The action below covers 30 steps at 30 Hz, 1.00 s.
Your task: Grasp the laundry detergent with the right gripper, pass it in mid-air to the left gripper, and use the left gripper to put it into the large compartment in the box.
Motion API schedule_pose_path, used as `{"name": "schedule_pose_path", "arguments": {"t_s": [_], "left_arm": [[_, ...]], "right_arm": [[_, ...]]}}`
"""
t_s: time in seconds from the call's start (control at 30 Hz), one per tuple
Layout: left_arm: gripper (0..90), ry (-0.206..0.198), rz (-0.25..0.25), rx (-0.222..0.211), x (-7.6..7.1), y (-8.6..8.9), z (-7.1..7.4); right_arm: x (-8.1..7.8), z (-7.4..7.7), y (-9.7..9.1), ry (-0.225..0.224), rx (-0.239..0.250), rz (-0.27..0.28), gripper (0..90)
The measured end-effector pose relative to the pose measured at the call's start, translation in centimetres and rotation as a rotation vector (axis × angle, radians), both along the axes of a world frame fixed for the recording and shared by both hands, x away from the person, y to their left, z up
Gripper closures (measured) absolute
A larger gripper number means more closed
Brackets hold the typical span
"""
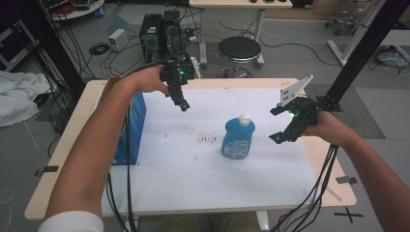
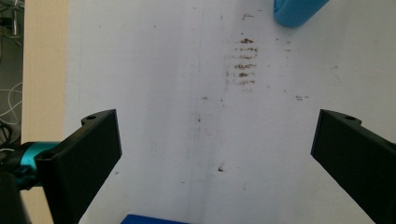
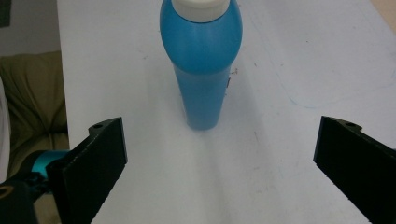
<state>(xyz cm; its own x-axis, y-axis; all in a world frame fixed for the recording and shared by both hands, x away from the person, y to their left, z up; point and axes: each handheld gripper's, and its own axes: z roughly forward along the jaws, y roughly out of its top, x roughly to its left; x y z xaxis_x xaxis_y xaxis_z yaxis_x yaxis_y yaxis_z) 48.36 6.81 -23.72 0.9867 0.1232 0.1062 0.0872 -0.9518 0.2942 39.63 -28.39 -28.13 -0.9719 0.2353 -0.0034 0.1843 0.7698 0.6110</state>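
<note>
A blue bottle [image 1: 238, 137] with a white cap [image 1: 245, 118] stands upright on the white sheet [image 1: 193, 169] covering my desk [image 1: 72, 140], near its middle. My right claw [image 1: 280, 124] hangs above the sheet to the bottle's right, apart from it, jaws spread wide and empty; in the right gripper view the bottle [image 3: 201, 70] stands ahead, centred between the two jaws but beyond their tips. My left claw [image 1: 183, 105] hovers over the far left part of the sheet, well apart from the bottle, pointing down, jaws likewise wide and holding nothing. In the left gripper view, the bottle's base [image 2: 296, 10] sits at the top edge, past a patch of brown marks [image 2: 243, 65]. A blue box [image 1: 130, 130] stands at the sheet's left edge.
</note>
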Motion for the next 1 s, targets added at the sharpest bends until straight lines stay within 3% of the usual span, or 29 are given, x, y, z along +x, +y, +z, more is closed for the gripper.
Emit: {"name": "schedule_pose_path", "arguments": {"t_s": [0.63,1.0], "left_arm": [[1.7,0.005,-0.004,0.013,-0.1,-0.3,-0.3],[1.7,0.006,-0.003,0.014,-0.1,-0.3,-0.3]], "right_arm": [[0.3,-3.3,-0.1,0.019,0.157,0.017,1.7],[0.5,-4.8,0.9,0.027,0.178,0.025,1.6]]}}
